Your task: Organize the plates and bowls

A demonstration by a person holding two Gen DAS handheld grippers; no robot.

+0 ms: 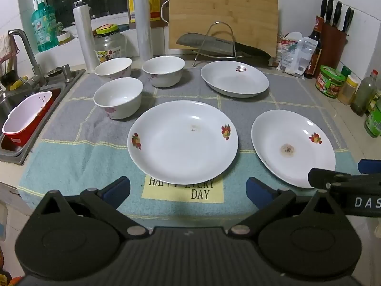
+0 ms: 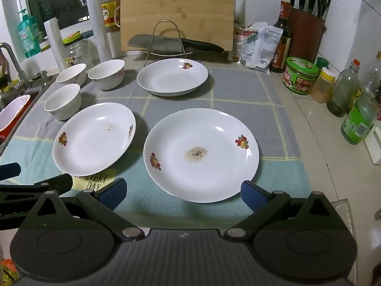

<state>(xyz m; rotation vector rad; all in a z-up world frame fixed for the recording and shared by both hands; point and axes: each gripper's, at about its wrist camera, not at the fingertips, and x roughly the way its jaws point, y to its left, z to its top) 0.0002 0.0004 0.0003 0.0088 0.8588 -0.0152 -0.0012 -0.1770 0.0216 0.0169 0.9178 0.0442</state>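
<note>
Two fisheye cameras are looking steeply down across the worktop (image 1: 309, 88) toward the back wall, each from just behind its own hand-held gripper. They are sitting side by side, sharing the same plates, bowls and cutting board (image 1: 223, 12).

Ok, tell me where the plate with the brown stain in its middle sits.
The stained plate lies near the front of the mat, centred before the right gripper, right of the other front plate.
</note>
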